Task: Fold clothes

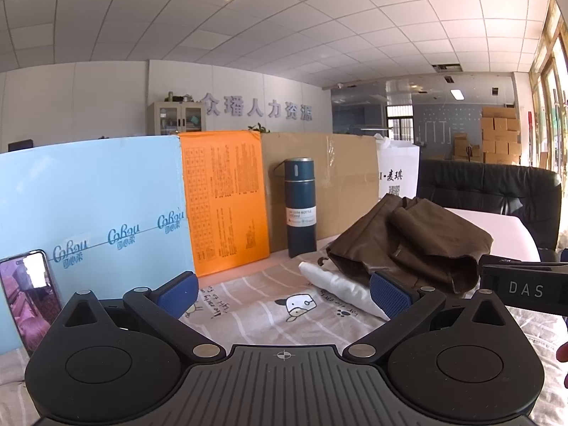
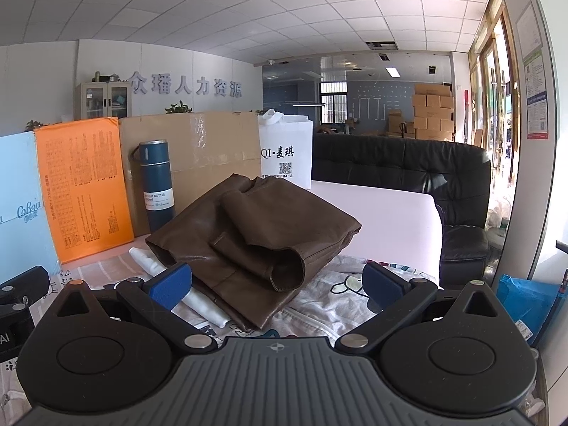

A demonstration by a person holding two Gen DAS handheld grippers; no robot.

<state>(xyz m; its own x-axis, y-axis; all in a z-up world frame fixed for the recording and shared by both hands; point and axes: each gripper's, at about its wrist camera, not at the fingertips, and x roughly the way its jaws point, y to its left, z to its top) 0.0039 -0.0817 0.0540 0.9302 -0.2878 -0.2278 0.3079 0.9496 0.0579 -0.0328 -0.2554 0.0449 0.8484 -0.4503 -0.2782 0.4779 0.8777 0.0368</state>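
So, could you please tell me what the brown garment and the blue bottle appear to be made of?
The brown garment looks like leather or faux leather: a smooth, faint sheen, stiff folds and stitched hems. Which one, I cannot tell. The blue bottle seems painted metal, matte body with a bare silvery rim on top.

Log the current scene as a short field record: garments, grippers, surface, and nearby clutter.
garment: brown garment, loosely bundled, one sleeve opening facing the cameras
under it: white garment, partly covered
left gripper: open, holding nothing
right gripper: open, holding nothing, brown garment just ahead
surface: cartoon-print sheet
behind: blue vacuum bottle upright, orange board, cardboard
far left: phone leaning on blue board
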